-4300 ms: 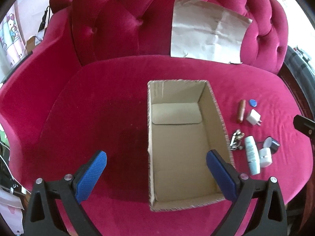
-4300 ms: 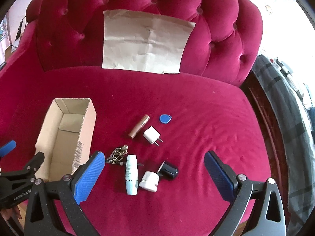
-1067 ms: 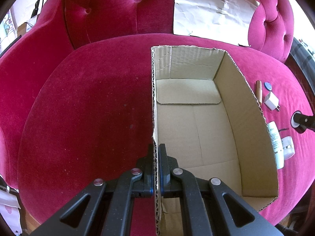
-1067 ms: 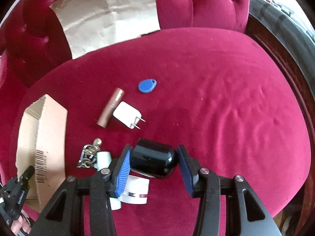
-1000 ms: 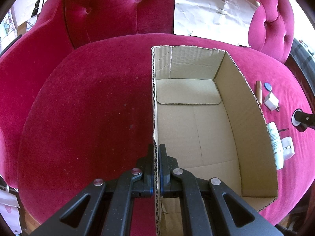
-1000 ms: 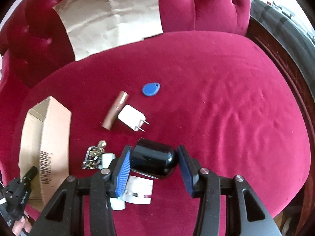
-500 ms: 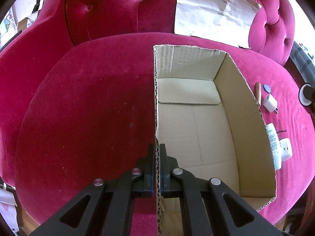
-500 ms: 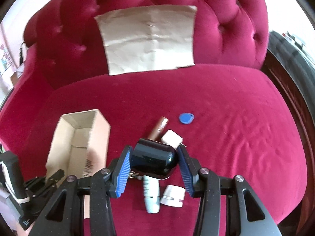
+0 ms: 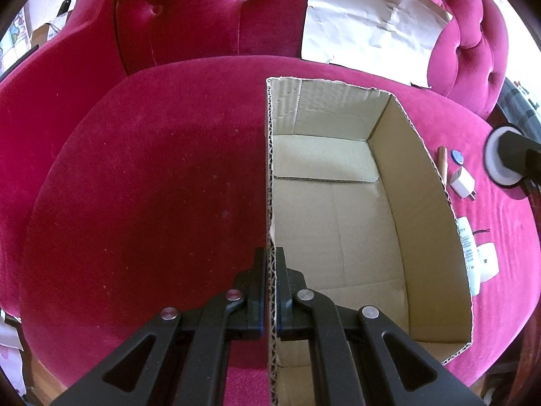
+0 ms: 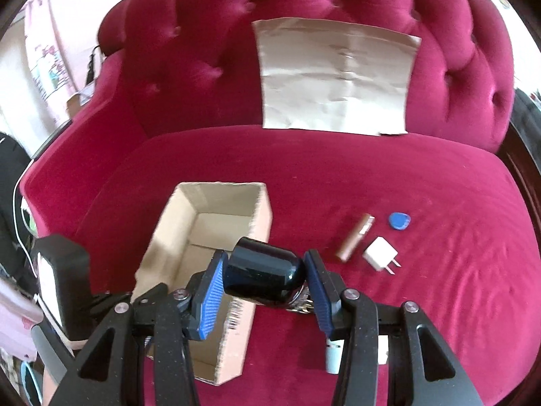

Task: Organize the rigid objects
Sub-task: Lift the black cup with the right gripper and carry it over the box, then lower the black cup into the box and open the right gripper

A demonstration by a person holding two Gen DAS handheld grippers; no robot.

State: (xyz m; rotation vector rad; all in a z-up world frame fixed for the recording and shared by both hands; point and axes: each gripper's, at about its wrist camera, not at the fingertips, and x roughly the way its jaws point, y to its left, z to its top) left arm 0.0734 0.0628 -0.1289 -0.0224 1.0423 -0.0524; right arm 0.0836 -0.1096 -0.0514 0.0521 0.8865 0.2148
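Gripping the glossy black rounded jar (image 10: 262,275) at centre frame, the right gripper (image 10: 263,279) squeezes its slippery, rigid sides; the left gripper (image 9: 269,291) pinches the brown cardboard box (image 9: 436,203) wall at lower centre.

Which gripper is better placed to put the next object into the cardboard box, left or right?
Right. The right gripper already holds the black jar near the cardboard box, while the left gripper is clamped on the box wall, steadying it.

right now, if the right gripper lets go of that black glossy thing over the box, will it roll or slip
The black object looks smooth and glossy, so it may slip on the blue pads. Its rounded, barrel-like body would probably roll once dropped, though the cardboard box walls should stop it. It looks rigid, unlikely to deform.
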